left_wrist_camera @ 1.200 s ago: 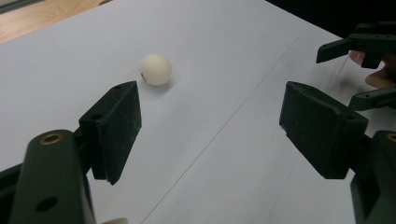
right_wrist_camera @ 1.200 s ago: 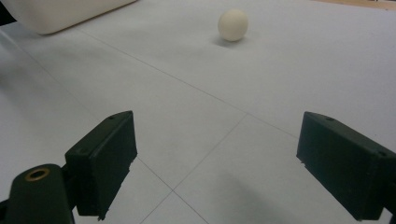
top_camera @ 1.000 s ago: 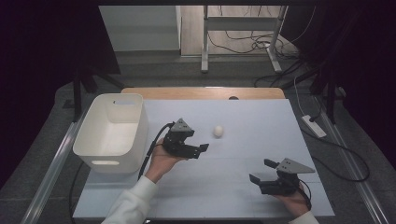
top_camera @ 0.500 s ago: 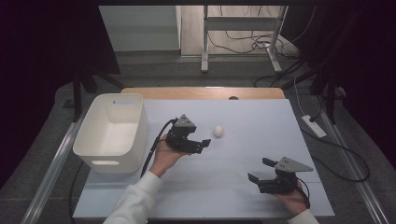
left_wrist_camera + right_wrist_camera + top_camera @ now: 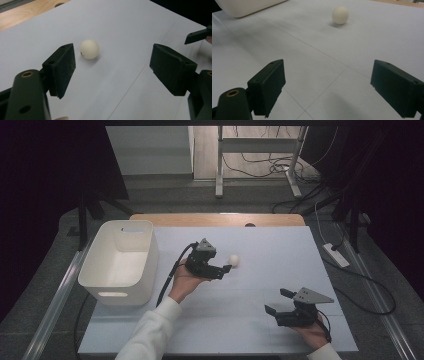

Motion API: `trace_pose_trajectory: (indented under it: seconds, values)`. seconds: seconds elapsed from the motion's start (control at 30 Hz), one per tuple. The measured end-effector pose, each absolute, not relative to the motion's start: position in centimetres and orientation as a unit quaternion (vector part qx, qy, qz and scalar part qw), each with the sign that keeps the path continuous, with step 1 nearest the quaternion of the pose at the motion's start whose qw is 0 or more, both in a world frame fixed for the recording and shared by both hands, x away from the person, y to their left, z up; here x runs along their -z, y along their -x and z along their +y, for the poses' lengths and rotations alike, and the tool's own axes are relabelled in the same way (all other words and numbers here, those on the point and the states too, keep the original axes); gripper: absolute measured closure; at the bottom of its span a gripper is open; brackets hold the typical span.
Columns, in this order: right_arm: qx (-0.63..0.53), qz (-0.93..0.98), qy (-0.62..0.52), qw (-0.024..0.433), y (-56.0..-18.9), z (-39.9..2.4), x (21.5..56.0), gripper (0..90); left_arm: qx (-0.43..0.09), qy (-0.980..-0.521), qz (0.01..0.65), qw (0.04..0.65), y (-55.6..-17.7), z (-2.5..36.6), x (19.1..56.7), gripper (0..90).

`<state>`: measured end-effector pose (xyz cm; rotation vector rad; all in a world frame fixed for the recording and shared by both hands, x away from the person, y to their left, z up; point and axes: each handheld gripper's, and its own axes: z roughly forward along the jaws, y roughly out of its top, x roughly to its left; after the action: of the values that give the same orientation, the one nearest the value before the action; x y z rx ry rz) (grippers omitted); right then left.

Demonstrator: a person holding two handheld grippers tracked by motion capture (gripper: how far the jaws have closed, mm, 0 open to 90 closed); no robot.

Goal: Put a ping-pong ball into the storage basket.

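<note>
My left gripper (image 5: 226,269) stands wide and holds nothing, and the small ball (image 5: 89,49) lies just ahead of it on the pale table (image 5: 270,245), nearer the left-hand pad than the middle of the gap. My right gripper (image 5: 278,302), also wide and unladen, rests well apart. The ball looks smooth, matte and hard, possibly plastic. The white bin (image 5: 120,260) sits to my left.
</note>
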<state>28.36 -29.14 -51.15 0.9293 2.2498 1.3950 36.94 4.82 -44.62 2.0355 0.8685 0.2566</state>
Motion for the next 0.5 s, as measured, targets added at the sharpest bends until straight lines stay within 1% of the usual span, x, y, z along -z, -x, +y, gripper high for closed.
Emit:
trace_pose_trajectory:
  seconds: [0.5]
  values:
    - [-0.489,0.796,-0.319,0.163,-28.7,-28.5,51.2,12.4,-0.096,-0.819,0.374,0.424,-38.8,4.9,45.8,21.2]
